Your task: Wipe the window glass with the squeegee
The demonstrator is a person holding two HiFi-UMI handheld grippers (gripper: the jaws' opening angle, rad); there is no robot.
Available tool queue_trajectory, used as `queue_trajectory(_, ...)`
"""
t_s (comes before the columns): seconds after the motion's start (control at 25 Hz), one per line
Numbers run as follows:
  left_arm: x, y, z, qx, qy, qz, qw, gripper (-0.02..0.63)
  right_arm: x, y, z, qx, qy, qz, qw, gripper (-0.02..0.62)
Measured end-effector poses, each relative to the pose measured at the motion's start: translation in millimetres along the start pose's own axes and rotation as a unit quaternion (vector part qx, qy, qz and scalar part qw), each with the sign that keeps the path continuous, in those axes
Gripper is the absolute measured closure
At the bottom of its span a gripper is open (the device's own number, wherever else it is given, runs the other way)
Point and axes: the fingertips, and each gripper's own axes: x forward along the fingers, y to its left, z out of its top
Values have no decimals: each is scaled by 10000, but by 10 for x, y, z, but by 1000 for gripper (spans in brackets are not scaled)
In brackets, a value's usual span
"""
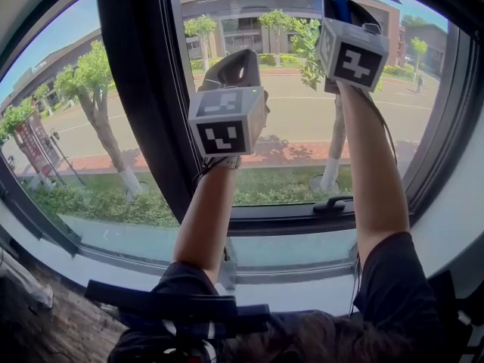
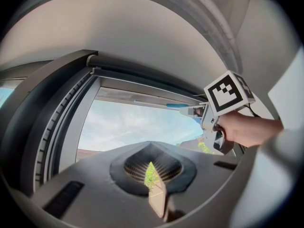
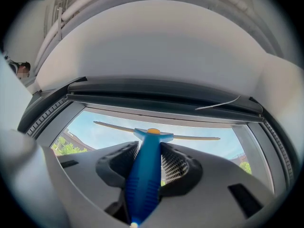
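The squeegee has a blue handle (image 3: 144, 177) and a long thin blade (image 3: 190, 137) lying across the top of the window glass (image 3: 107, 129). My right gripper (image 3: 151, 152) is shut on that handle, raised high at the pane's upper right (image 1: 340, 10). In the left gripper view the squeegee blade (image 2: 156, 104) runs along the top frame, held by the right gripper (image 2: 216, 115). My left gripper (image 2: 152, 169) is lifted before the glass (image 1: 287, 127), lower and to the left (image 1: 233, 68). Its jaws stand together with only a thin slit and nothing between them.
A wide dark mullion (image 1: 140, 89) splits the window left of both grippers. A black window handle (image 1: 333, 204) sits on the lower frame above the pale sill (image 1: 295, 252). The white curved recess (image 3: 156, 46) closes in just above the top frame. Trees and a street lie outside.
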Motion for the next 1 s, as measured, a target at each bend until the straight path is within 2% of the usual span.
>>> queue_trajectory(1.0, -299, -161, -287, -137, 388, -146, 9990, 604, -506, 162, -516, -52, 89, 163, 9998, 453)
